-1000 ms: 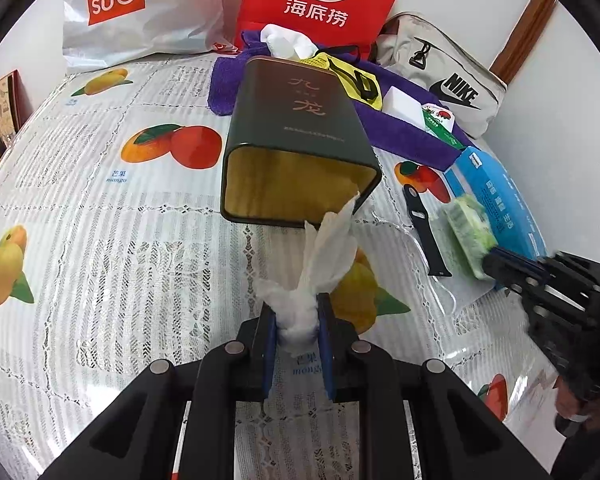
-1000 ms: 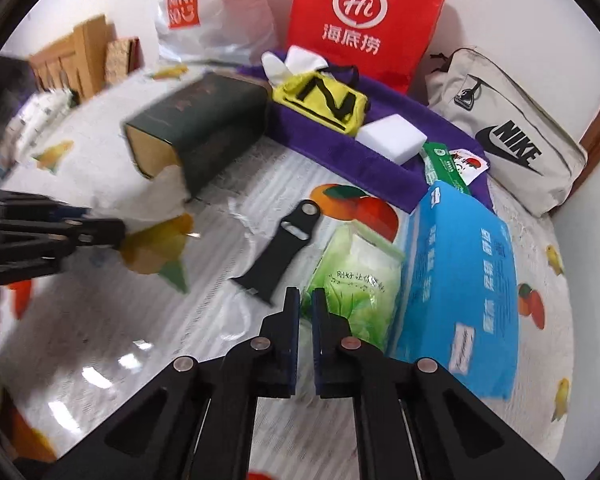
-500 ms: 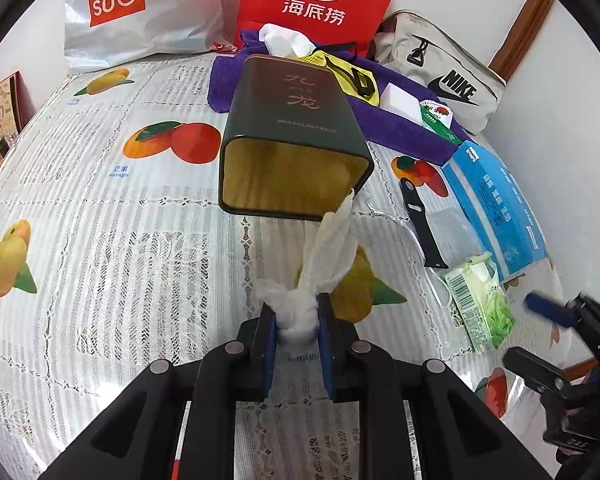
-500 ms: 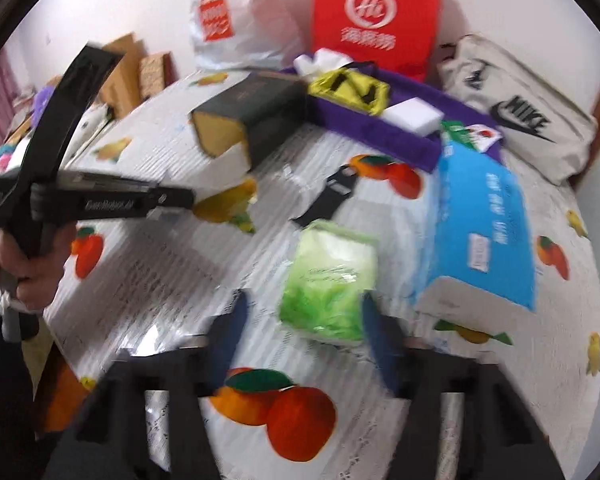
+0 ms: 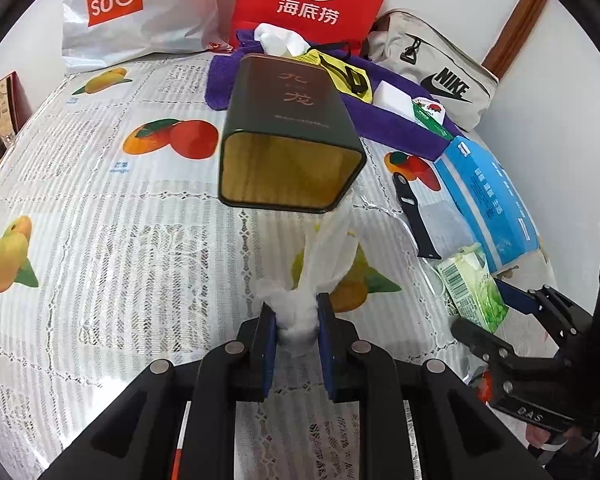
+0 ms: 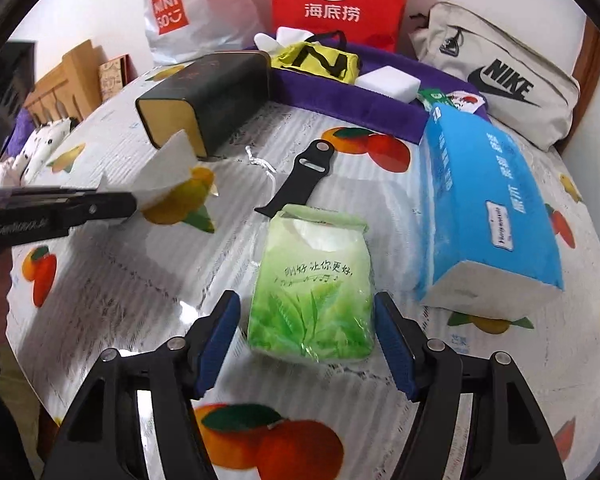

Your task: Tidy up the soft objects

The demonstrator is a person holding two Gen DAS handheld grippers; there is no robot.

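My left gripper (image 5: 297,312) is shut on a bunched white tissue (image 5: 324,256), whose free end reaches toward the open mouth of a dark green tin (image 5: 292,120) lying on its side. From the right wrist view, the left gripper (image 6: 132,200) holds that tissue (image 6: 168,172) in front of the tin (image 6: 216,92). My right gripper (image 6: 306,308) straddles a green tissue pack (image 6: 312,288) lying flat on the fruit-print tablecloth. Its jaws are closing, with small gaps left between pads and pack. The left wrist view also shows the right gripper (image 5: 480,308) at the pack (image 5: 470,276).
A blue tissue box (image 6: 488,208) lies right of the pack and a black watch strap (image 6: 300,180) just behind it. A purple towel (image 6: 340,92) at the back carries a yellow pouch and a white sponge. Bags line the wall. The table edge runs along the lower left.
My right gripper went from shut to open and came down over the green tissue pack, now between its fingers. The left gripper and its tissue stayed put.
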